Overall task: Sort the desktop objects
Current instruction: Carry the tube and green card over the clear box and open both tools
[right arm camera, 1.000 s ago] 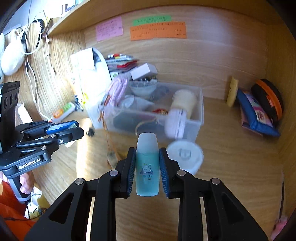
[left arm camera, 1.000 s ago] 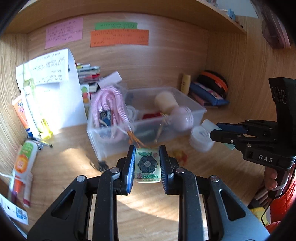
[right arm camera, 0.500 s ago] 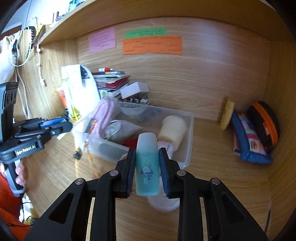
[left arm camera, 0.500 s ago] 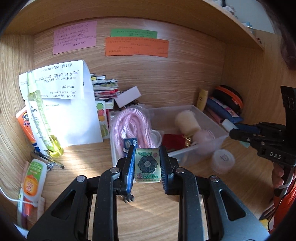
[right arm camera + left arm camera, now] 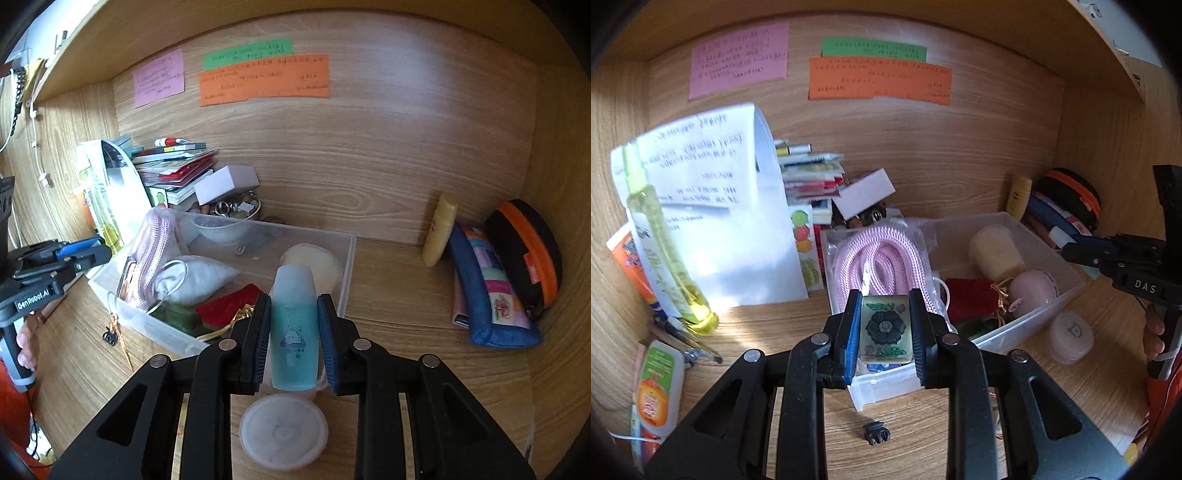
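Above a cluttered wooden desk, the left gripper (image 5: 885, 326) clamps a small flower-patterned tile (image 5: 885, 327) over the near end of a clear plastic bin (image 5: 1027, 325). Alongside, the right gripper (image 5: 294, 341) squeezes a teal bottle (image 5: 294, 332) upright above the bin's near corner, a round white lid (image 5: 283, 430) lying below.

The writing on the pink note (image 5: 738, 59), green note (image 5: 874, 49) and orange note (image 5: 880, 83) is too small to read. The clear bin (image 5: 347, 273) has its near corner hidden behind the right tongs (image 5: 294, 345).
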`<action>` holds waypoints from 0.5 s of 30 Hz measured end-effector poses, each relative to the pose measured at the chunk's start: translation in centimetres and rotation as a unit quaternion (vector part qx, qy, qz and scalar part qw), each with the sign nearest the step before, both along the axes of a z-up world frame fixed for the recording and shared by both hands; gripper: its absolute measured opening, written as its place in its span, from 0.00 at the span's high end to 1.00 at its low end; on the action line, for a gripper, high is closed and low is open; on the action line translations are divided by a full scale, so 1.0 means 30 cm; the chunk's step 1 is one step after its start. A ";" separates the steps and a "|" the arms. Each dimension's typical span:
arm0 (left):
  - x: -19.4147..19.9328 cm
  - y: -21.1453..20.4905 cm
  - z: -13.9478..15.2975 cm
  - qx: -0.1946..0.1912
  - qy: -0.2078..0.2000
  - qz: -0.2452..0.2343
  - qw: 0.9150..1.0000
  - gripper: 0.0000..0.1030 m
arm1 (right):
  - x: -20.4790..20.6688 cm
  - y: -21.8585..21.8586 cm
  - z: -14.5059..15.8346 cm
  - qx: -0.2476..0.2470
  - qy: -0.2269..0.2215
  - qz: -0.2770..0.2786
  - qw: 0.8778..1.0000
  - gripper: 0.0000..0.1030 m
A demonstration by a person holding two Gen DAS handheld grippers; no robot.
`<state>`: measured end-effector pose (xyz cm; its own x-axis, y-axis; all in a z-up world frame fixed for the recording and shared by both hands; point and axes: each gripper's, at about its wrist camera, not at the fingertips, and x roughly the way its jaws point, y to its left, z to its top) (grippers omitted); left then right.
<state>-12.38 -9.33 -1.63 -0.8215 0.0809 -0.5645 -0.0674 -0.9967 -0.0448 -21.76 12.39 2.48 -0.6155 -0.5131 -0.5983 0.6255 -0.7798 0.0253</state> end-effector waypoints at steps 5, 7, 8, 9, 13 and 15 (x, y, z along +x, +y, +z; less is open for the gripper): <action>-0.028 -0.010 -0.032 0.006 -0.023 0.004 1.000 0.77 | -0.012 -0.022 -0.033 0.005 -0.007 0.003 1.000 0.78; -0.033 -0.011 -0.042 0.004 -0.028 0.006 1.000 0.77 | -0.020 -0.023 -0.043 0.010 -0.010 0.002 1.000 0.78; -0.036 -0.011 -0.045 0.003 -0.031 0.006 1.000 0.77 | -0.025 -0.021 -0.047 0.010 -0.012 0.001 1.000 0.78; -0.035 -0.008 -0.048 0.003 -0.032 0.005 0.999 0.77 | -0.030 -0.019 -0.052 0.011 -0.015 0.000 1.000 0.78; -0.032 0.004 -0.055 -0.004 -0.033 0.002 0.999 0.77 | -0.044 -0.016 -0.070 0.013 -0.023 -0.005 1.000 0.78; -0.033 0.005 -0.057 -0.005 -0.032 0.002 0.999 0.77 | -0.048 -0.022 -0.079 0.018 -0.025 -0.008 0.999 0.78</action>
<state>-13.37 -9.19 -3.33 -0.7838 0.0717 -0.6169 -0.0605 -0.9974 -0.0390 -23.19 11.74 0.10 -0.5924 -0.4807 -0.6466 0.6120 -0.7904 0.0269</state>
